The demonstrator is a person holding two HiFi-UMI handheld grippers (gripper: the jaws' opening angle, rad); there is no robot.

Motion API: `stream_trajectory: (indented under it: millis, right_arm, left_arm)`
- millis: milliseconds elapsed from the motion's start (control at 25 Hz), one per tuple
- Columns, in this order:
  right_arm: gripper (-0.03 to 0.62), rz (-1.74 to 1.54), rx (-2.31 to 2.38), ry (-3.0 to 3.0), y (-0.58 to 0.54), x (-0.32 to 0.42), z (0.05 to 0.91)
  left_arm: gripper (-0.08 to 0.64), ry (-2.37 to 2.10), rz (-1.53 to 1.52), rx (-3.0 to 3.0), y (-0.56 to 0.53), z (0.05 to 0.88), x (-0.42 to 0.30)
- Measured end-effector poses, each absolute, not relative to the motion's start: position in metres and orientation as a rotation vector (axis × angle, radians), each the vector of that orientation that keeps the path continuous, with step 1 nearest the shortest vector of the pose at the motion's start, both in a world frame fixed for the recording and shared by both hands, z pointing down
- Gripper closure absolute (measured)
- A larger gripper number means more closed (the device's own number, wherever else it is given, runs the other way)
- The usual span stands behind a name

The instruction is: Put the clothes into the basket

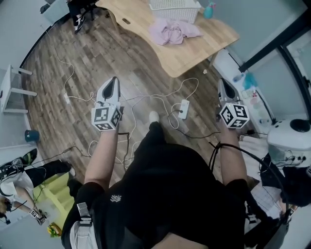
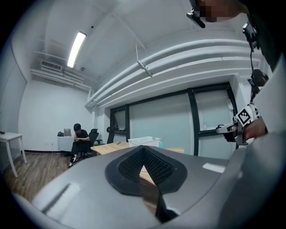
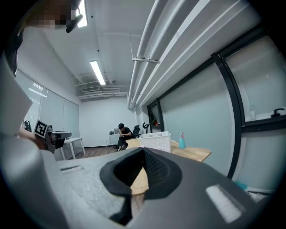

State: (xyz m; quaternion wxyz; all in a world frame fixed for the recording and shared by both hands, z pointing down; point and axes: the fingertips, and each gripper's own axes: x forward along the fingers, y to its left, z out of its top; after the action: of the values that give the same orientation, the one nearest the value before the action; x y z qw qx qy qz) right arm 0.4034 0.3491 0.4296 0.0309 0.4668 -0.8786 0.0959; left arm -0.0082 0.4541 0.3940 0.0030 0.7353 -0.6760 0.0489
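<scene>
Pink clothes (image 1: 172,31) lie crumpled on the wooden table (image 1: 194,48) at the far end of the head view, just in front of a white slatted basket (image 1: 175,8). My left gripper (image 1: 112,83) and right gripper (image 1: 222,86) are both held over the floor, well short of the table, pointing towards it. In the left gripper view the left gripper (image 2: 144,150) has its jaws together with nothing between them, and the basket (image 2: 144,142) shows beyond. The right gripper (image 3: 144,152) is likewise shut and empty, facing the basket (image 3: 156,141).
A teal spray bottle (image 1: 209,9) stands beside the basket. White cables and a power strip (image 1: 183,108) lie on the wood floor between me and the table. A seated person (image 2: 80,141) is at the room's far side. A white stool (image 1: 12,90) stands at the left.
</scene>
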Motion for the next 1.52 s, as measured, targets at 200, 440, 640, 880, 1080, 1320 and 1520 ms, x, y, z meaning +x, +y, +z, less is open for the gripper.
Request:
stream_trajectory:
  millis: [200,440,640,880,1080,1320,1520]
  right_arm:
    - [0.591,0.291,1.444,-2.678,0.292,0.362,0.43]
    - [0.591,0.307,1.458,-2.639,0.236,0.315,0.426]
    - [0.591,0.293,1.47,-2.623,0.185,0.272,0.423]
    - [0.591,0.292,1.482,-2.61,0.138,0.232,0.424]
    - [0.591,0.307,1.494,-2.624,0.11,0.213,0.425]
    - [0.591,0.343,1.494,-2.631,0.072,0.193,0.436]
    - [0.591,0.367,1.48,-2.637,0.03,0.177,0.453]
  left_arm:
    - [0.554,-2.115,0.148,2.308,0.393,0.394,-0.053]
    - [0.554,-2.057,0.168,2.346,0.324,0.395,-0.093]
    - [0.552,-2.053,0.163,2.362,0.272,0.394,-0.136]
    - [0.552,-2.032,0.169,2.385,0.217,0.394,-0.176]
    - [0.552,-2.022,0.177,2.418,0.181,0.385,-0.186]
    - [0.554,-2.024,0.179,2.413,0.15,0.379,-0.207]
    - [0.554,-2.045,0.199,2.38,0.113,0.392,-0.223]
